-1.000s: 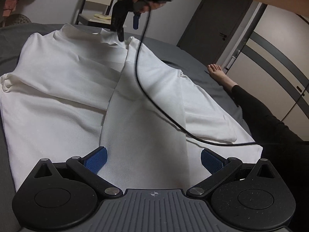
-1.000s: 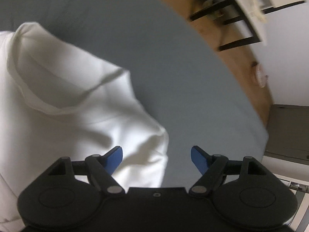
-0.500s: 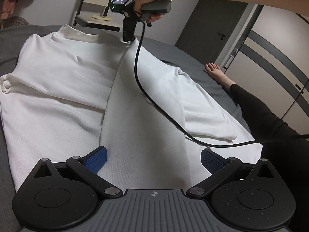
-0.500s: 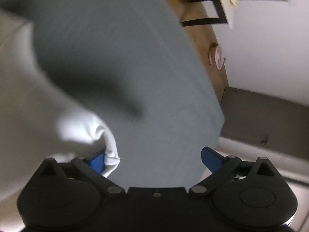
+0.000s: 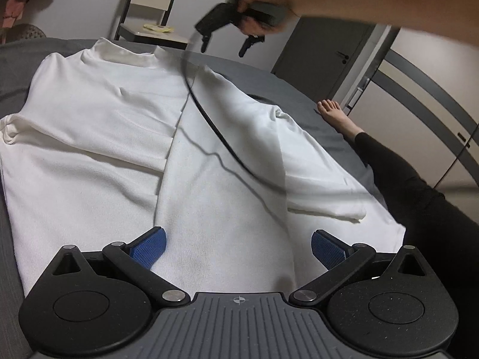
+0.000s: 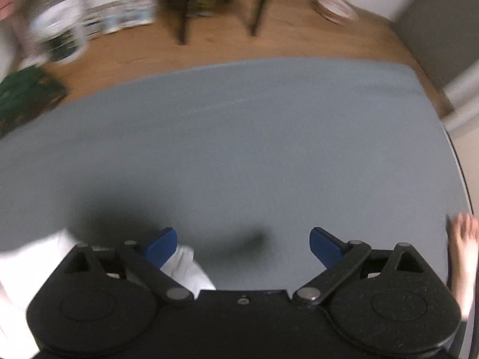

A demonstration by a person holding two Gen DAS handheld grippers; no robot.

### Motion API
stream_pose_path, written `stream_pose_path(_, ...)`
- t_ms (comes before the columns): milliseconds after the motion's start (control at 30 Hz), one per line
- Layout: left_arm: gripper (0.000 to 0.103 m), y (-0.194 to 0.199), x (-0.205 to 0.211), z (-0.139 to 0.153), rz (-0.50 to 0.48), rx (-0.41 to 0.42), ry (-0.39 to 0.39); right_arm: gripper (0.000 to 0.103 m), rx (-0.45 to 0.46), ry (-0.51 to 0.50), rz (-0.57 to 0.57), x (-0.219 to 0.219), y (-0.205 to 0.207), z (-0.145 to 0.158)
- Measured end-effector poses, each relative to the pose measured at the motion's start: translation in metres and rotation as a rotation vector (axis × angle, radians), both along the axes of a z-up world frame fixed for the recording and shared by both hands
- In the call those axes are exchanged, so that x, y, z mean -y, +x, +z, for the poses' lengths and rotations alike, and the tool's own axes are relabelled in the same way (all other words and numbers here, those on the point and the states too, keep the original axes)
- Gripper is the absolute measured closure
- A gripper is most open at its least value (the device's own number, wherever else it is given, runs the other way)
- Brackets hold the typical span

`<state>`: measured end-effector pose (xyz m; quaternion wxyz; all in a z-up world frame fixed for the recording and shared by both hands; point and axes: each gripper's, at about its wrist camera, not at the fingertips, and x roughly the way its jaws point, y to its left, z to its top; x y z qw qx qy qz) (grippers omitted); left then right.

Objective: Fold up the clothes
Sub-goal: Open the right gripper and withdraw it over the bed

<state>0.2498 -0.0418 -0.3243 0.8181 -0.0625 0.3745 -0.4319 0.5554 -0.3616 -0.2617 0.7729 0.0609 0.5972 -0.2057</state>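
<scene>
Bare grey bed (image 6: 254, 137) stretches ahead of the right gripper (image 6: 242, 242) to the floor edge | white shirt (image 5: 125, 137) lies spread under the left gripper (image 5: 238, 243), jaws wide, hem between them | right gripper, wide and empty, has lifted off the shirt's shoulder since half a second ago, cable (image 5: 221, 137) trailing.

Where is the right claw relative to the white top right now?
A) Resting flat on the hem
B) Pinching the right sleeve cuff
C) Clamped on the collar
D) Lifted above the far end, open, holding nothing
D: in the left wrist view the right claw hangs in the air above the collar end of the white long-sleeved top spread on the grey bed sheet, fingers apart, no cloth between them.
</scene>
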Motion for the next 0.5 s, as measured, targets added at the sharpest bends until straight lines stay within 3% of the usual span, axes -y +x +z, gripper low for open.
stream_pose_path(133, 0.0, 0.003, -0.003, 0.001, 0.015, -0.026, -0.023, 0.028, 0.026, 0.127, 0.148, 0.004, -0.045, -0.008)
stream_pose_path(267, 0.0, 0.004, -0.008, 0.01, 0.033, -0.015, -0.032, 0.027, 0.067, 0.152, 0.141, 0.012, -0.065, -0.035)
stream_pose_path(300, 0.0, 0.003, -0.011, 0.016, 0.039, 0.011, -0.041, 0.011, 0.094, 0.132, 0.119, 0.016, -0.066, -0.042)
stream_pose_path(333, 0.0, 0.001, -0.017, 0.023, 0.057, 0.045, -0.061, 0.01, 0.144, 0.123, 0.09, 0.02, -0.071, -0.044)
stream_pose_path(433, 0.0, 0.006, -0.045, 0.043, 0.213, 0.147, -0.099, 0.015, 0.316, 0.231, 0.039, 0.034, -0.095, -0.032)
stream_pose_path(500, 0.0, 0.015, -0.062, 0.055, 0.322, 0.183, -0.111, 0.015, 0.396, 0.302, 0.066, 0.038, -0.112, -0.02)
